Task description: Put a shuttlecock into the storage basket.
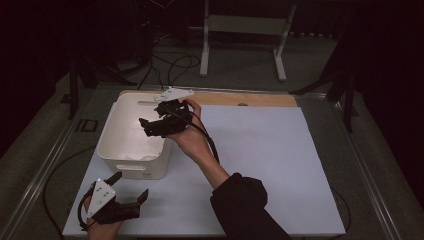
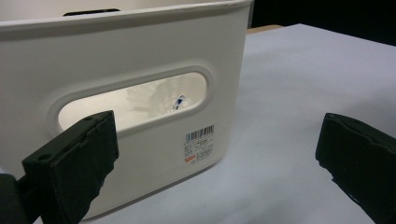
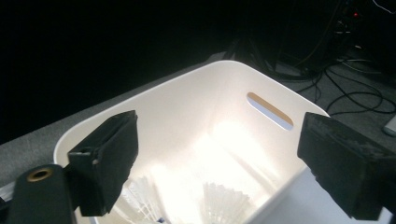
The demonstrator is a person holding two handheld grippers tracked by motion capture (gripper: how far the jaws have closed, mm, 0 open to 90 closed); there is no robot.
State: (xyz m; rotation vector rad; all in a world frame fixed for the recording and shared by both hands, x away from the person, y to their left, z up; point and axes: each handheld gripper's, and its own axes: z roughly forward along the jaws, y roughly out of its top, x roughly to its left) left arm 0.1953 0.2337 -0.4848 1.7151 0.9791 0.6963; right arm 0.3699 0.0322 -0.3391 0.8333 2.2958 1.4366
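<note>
Looking down from the high view, the right gripper (image 1: 150,127) hangs over the white bin (image 1: 131,167) at the left of the white worktop (image 1: 260,150), while the left gripper (image 1: 131,186) rests just in front of the bin, released. Along the left gripper view, spread jaws face the bin's handle slot (image 2: 133,105). From the right gripper view, wide empty jaws stand above shuttlecocks (image 3: 223,203) lying inside the bin.

Shuttlecocks (image 3: 222,203) in bin (image 3: 187,107) cut off by bottom edge, washed out by glare; count unclear.
</note>
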